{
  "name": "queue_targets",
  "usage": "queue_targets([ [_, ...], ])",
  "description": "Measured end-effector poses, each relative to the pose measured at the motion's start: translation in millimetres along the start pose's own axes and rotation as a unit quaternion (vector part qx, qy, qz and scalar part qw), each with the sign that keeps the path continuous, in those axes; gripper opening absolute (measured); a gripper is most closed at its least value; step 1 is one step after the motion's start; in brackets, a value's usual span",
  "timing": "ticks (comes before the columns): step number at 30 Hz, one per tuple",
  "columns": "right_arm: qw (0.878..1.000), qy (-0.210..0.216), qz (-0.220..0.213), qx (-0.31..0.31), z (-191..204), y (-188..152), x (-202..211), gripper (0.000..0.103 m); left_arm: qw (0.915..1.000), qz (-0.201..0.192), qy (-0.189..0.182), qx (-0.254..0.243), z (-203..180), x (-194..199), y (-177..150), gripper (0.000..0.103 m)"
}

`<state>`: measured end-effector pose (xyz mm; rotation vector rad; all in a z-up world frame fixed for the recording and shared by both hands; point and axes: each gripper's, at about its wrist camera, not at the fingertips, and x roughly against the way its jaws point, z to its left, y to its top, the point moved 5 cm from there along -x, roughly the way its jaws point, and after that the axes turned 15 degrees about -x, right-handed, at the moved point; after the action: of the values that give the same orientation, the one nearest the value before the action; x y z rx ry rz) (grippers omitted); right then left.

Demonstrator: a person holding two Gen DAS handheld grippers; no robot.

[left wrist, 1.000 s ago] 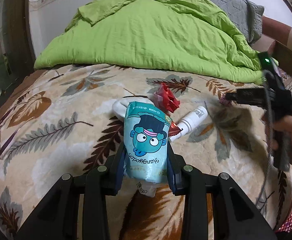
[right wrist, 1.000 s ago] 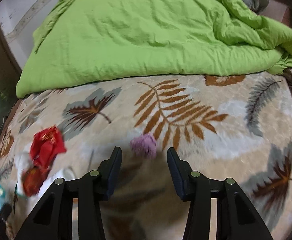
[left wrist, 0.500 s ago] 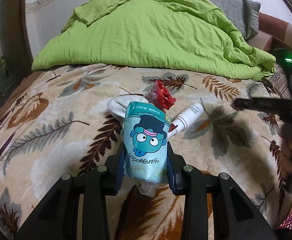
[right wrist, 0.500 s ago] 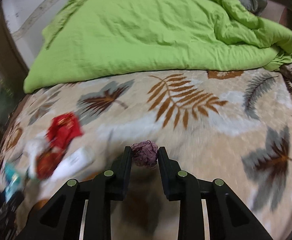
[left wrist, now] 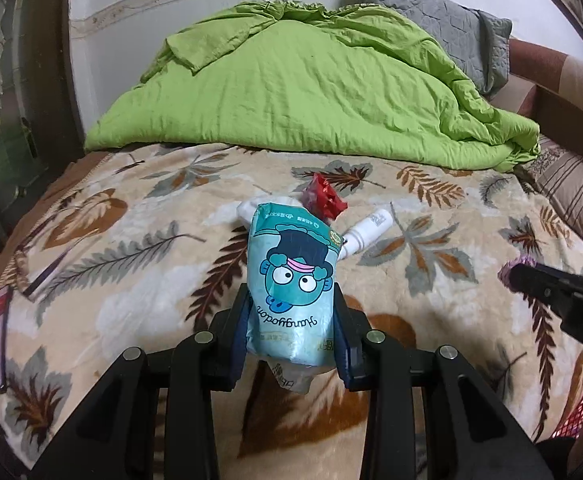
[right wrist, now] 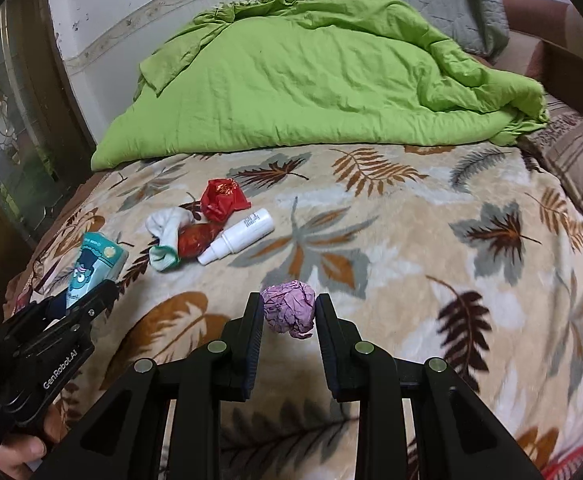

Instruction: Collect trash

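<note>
A leaf-patterned blanket point(right wrist: 411, 240) is covering the bed, with a green quilt point(right wrist: 311, 72) heaped across the upper part of both views. The left tongs point(left wrist: 291, 320) are reaching forward at lower centre, clamped on a teal snack bag point(left wrist: 291, 280) whose lower end is hanging out of sight between the arms. The right tongs point(right wrist: 287, 316) are reaching forward too, squeezing a purple paper ball point(right wrist: 289, 312). Left of centre in the right view, a white sock point(right wrist: 167, 236), red wrapper point(right wrist: 221, 200) and white bottle point(right wrist: 239, 236) are lying clustered, with bare blanket spreading to their right.
</note>
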<state>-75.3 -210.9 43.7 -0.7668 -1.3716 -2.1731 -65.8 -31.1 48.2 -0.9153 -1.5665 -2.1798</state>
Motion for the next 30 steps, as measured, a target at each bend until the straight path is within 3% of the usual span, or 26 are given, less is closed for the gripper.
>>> queue_targets([
  [6,1.000,-0.002,-0.014,-0.005,4,-7,3,0.028,0.9997,0.021,0.012,0.000,-5,8,-19,0.035],
  [14,0.999,0.015,-0.010,-0.032,1,-12,-10,0.029,0.9993,0.027,0.024,0.007,1,1,-21,0.035],
  [30,1.000,0.012,-0.016,-0.021,4,-14,-12,0.029,0.9994,0.026,0.020,0.002,0,-3,-16,0.035],
])
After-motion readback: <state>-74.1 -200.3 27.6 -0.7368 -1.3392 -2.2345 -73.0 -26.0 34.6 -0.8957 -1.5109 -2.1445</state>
